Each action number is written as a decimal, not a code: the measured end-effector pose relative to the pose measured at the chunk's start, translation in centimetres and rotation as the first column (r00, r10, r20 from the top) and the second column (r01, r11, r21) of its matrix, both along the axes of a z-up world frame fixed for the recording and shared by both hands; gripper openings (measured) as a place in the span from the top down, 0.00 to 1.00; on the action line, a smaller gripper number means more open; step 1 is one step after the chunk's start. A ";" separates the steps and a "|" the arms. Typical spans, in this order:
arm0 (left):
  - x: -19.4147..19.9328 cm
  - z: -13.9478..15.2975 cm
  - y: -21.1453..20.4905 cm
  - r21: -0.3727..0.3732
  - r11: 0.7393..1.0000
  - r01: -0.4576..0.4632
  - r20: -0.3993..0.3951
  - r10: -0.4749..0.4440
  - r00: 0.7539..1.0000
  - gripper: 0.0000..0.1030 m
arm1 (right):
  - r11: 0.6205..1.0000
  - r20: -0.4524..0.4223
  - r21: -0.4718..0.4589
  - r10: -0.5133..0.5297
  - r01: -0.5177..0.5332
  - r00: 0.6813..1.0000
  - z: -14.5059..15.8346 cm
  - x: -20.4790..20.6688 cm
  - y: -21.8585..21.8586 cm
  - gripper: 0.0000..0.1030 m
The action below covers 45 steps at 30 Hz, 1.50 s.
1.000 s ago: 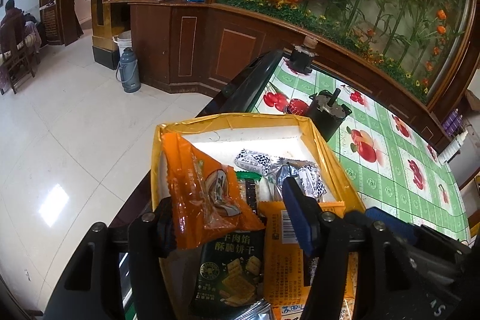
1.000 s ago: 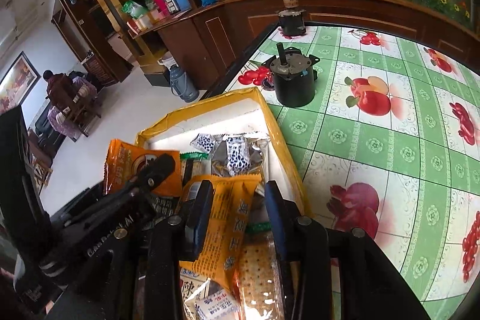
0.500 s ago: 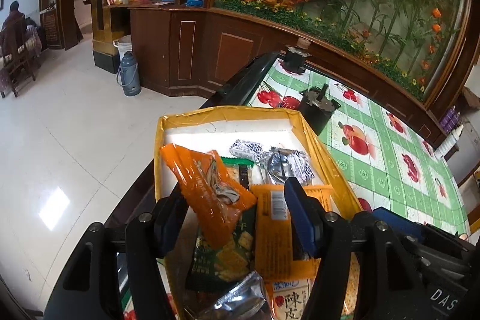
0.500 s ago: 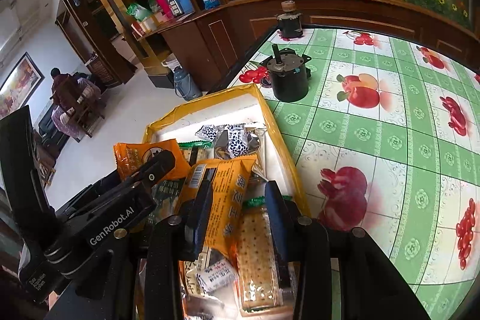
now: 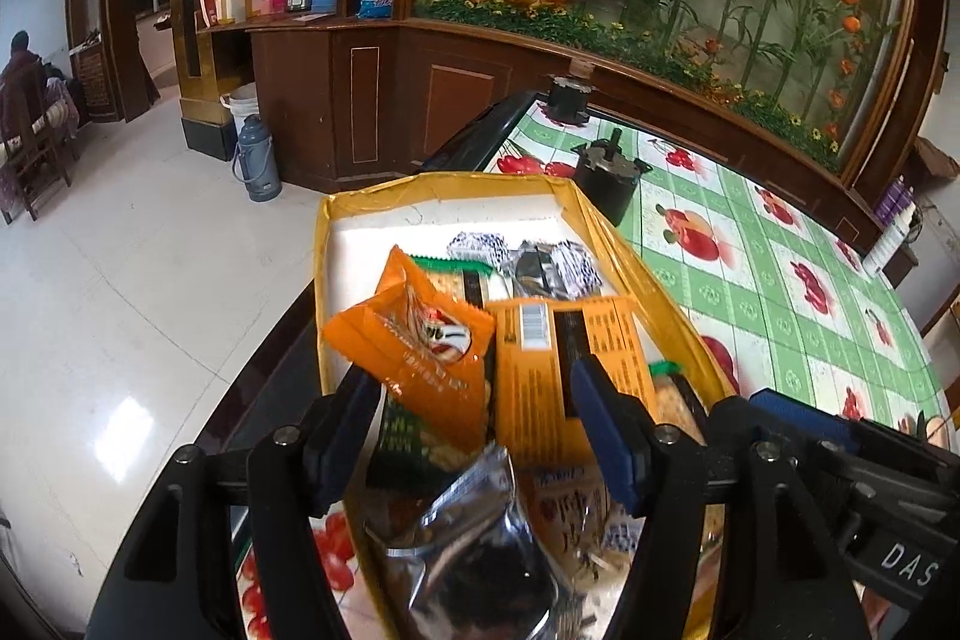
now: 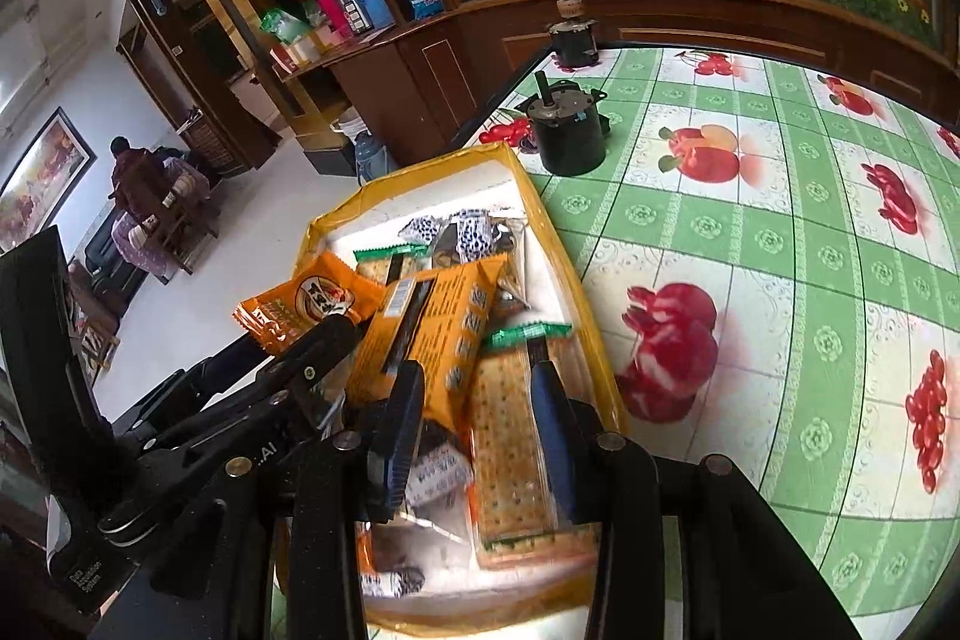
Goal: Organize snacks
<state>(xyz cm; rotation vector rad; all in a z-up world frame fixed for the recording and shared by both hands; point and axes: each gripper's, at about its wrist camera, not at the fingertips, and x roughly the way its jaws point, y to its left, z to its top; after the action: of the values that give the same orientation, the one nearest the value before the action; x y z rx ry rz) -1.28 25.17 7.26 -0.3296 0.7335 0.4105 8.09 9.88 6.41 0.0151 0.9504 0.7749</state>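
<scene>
Left claw: the left gripper (image 5: 474, 430) stands well open. An orange packet (image 5: 420, 346) leans on its left finger and the other finger is clear of it, so I see no grip.
Right claw: the right gripper (image 6: 477, 418) is partly closed over the near end of the box. A yellow packet (image 6: 432, 334) and a cracker pack (image 6: 510, 436) fill the gap, and I cannot tell whether the pads press on either.
Snacks: all of them sit in the yellow-rimmed box (image 5: 630, 274) at the table's left edge, heaped toward its near end. A silver foil packet (image 5: 480, 550) lies nearest and the spotted sweets (image 5: 540, 262) lie farther in.
Step in hand: probably sorting inside the box, with the orange and yellow packets propped above the pile.
Next move: likely a firm hold on one packet, then laying it flat on the bare white floor at the far end of the box, without dragging its neighbours.
Left view only: the foil packet and the barcode face of the yellow packet.
Right view only: the whole cracker pack, and the left claw seen from the side with the orange packet at its tip.
Beyond: the table (image 6: 780, 292) has a green fruit cloth, and a black motor (image 6: 570, 142) stands just past the far right corner of the box.
</scene>
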 end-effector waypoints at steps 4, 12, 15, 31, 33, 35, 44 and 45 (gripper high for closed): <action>-0.9 -0.1 -1.0 0.023 1.000 0.017 -0.006 -0.017 1.000 0.34 | 1.000 -0.005 0.008 0.000 0.000 1.000 -0.3 -0.6 -0.7 0.60; -2.4 -0.3 -3.0 0.060 0.997 0.047 -0.021 -0.046 0.999 0.33 | 1.000 -0.022 0.029 -0.002 0.003 1.000 -1.1 -2.2 -2.6 0.57; -3.0 -0.4 -3.7 0.075 0.996 0.054 -0.023 -0.053 0.998 0.33 | 0.999 -0.017 0.034 -0.004 0.005 1.000 -1.1 -2.9 -3.4 0.56; -7.4 -0.7 -7.6 0.172 0.980 0.098 -0.027 -0.094 0.995 0.26 | 0.999 0.030 0.042 -0.004 0.003 1.000 -1.3 -7.1 -7.2 0.50; -7.9 -0.9 -7.9 0.179 0.978 0.103 -0.026 -0.100 0.995 0.25 | 0.999 0.039 0.042 -0.005 0.003 0.999 -1.3 -7.5 -7.5 0.47; -8.3 -1.1 -8.3 0.186 0.976 0.111 -0.031 -0.107 0.994 0.25 | 0.999 0.042 0.042 0.000 -0.001 0.999 -1.4 -8.1 -7.8 0.47; -9.7 -2.2 -8.7 0.196 0.974 0.110 -0.041 -0.104 0.994 0.25 | 1.000 0.075 0.011 0.027 -0.028 0.997 -2.0 -10.2 -7.8 0.46; -9.8 -2.4 -8.7 0.196 0.975 0.107 -0.039 -0.101 0.994 0.25 | 1.000 0.081 0.007 0.029 -0.029 0.996 -2.1 -10.4 -7.8 0.45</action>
<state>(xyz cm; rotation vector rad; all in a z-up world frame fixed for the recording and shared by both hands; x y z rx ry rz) -11.12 16.50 4.89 -0.0976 0.7281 0.3860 -2.32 2.08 4.36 -0.0232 0.8718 0.8005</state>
